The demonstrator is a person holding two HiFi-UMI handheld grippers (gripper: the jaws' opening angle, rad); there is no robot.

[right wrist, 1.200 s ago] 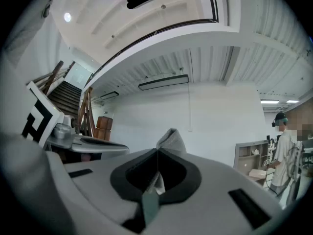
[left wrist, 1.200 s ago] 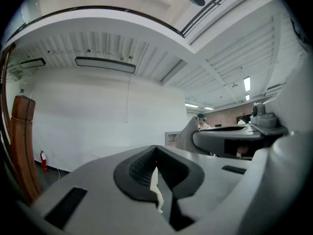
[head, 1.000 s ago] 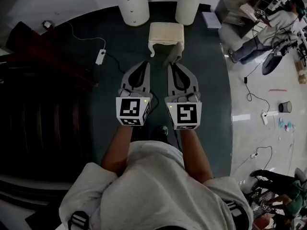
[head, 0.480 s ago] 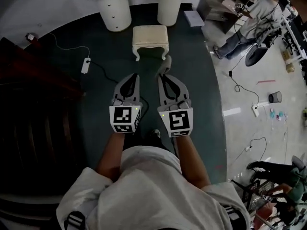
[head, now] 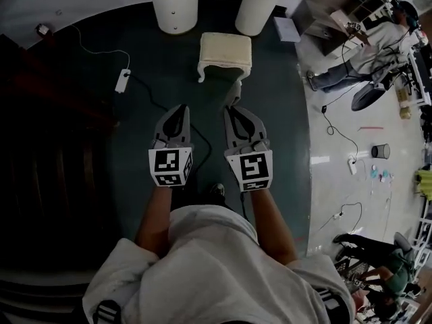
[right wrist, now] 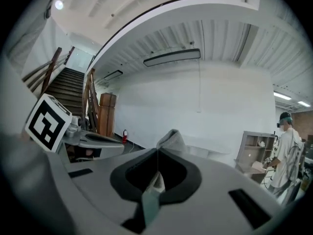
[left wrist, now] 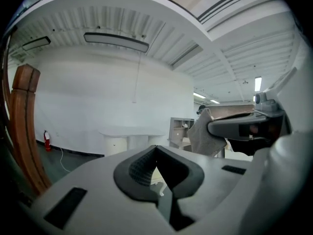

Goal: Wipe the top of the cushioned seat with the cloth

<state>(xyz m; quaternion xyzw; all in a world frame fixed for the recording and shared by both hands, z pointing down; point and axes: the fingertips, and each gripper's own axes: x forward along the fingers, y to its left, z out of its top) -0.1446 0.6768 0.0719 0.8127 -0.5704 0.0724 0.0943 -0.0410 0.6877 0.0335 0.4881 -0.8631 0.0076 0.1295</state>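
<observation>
The cream cushioned seat (head: 225, 51), a small stool with curved legs, stands on the dark carpet ahead of me. Both grippers are held side by side short of it, above the floor. My right gripper (head: 233, 110) is shut on a grey cloth (head: 234, 93), which sticks out past its tip toward the stool. In the right gripper view the cloth (right wrist: 171, 140) rises from between the closed jaws of the right gripper (right wrist: 157, 153). My left gripper (head: 178, 108) is shut with nothing in it, and its tips meet in the left gripper view (left wrist: 156, 148). There the cloth (left wrist: 205, 133) hangs to the right.
Two white round pedestals (head: 175, 5) (head: 256, 9) stand behind the stool. A power strip (head: 122, 81) with its cable lies on the carpet to the left. Dark wooden stairs (head: 54, 167) fill the left side. A person (head: 368, 52) and a small bin (head: 380, 151) are at the right.
The head view swung left and then partly back. Both grippers stayed shut and side by side, with the cloth still in the right one, and now sit slightly lower in view.
</observation>
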